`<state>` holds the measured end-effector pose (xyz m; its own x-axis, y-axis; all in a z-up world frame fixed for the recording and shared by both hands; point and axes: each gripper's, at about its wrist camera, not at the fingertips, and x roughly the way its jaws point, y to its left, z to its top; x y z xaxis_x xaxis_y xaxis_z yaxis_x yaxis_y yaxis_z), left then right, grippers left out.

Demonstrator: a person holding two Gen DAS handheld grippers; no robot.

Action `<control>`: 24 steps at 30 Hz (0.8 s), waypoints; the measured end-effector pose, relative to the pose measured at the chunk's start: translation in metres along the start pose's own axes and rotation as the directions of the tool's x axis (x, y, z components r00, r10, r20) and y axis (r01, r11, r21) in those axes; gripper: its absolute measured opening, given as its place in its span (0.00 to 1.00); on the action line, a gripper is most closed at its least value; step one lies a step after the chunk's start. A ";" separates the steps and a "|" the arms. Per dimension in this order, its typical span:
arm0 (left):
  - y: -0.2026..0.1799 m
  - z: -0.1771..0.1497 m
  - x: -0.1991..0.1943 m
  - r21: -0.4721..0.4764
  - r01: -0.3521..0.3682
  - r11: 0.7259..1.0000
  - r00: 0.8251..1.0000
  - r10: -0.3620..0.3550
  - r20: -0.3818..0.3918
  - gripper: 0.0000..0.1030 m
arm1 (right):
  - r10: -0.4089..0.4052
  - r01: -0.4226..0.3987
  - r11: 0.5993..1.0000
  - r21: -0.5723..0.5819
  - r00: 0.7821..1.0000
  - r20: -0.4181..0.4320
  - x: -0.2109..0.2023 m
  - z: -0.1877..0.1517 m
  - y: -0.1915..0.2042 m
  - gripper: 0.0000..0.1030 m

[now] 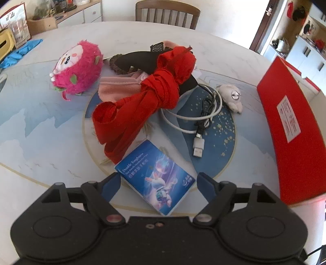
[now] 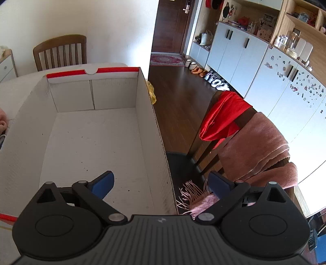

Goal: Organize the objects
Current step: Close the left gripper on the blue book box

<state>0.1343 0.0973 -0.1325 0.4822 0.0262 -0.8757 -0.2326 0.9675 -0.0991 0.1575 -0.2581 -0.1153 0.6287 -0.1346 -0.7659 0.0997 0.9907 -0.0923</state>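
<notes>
In the left wrist view a blue tissue pack [image 1: 156, 177] lies on the table between the blue pads of my left gripper [image 1: 159, 182], which is open; its corners sit close to both pads. Beyond it lie a knotted red cloth [image 1: 150, 95], a pink cloth [image 1: 116, 87], a pink plush toy [image 1: 78, 66], a black item [image 1: 140, 59], coiled cables [image 1: 203, 114] and a small grey plush [image 1: 232, 96]. My right gripper [image 2: 161, 183] hangs open and holds nothing over the right wall of an empty white box [image 2: 91, 140], one finger inside and one outside.
The box's red outer side [image 1: 285, 130] stands at the table's right. A chair [image 2: 242, 122] draped with a red cloth [image 2: 222, 116] and a pink fringed scarf [image 2: 256, 148] stands close beside the box. Another chair [image 1: 167, 12] is at the far table edge.
</notes>
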 end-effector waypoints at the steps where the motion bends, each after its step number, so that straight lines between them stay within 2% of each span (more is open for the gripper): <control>1: 0.000 0.002 0.000 -0.007 -0.001 1.000 1.000 0.001 -0.001 0.79 | -0.001 0.001 1.000 0.001 1.000 -0.003 0.002 0.001 0.000 0.94; 7: 0.002 0.009 0.007 -0.026 -0.014 1.000 1.000 0.014 -0.026 0.79 | 0.001 -0.001 1.000 -0.007 1.000 -0.021 0.007 0.003 0.002 0.86; 14: 0.005 0.010 0.006 -0.026 0.007 1.000 0.999 -0.008 -0.043 0.66 | -0.010 0.009 1.000 -0.015 0.999 -0.036 0.010 0.005 0.005 0.71; 20: 0.011 0.009 0.002 -0.004 0.027 1.000 0.998 -0.027 -0.062 0.59 | -0.022 0.021 0.999 -0.025 0.999 -0.044 0.010 0.005 0.009 0.57; 24: 0.013 0.008 -0.001 0.009 0.052 0.999 0.996 -0.051 -0.073 0.57 | -0.039 0.038 0.999 -0.031 0.998 -0.048 0.011 0.006 0.009 0.38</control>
<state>0.1374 0.1124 -0.1292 0.4306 -0.0417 -0.9016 -0.1998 0.9698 -0.1402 0.1700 -0.2506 -0.1200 0.5869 -0.1726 -0.7911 0.0995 0.9850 -0.1411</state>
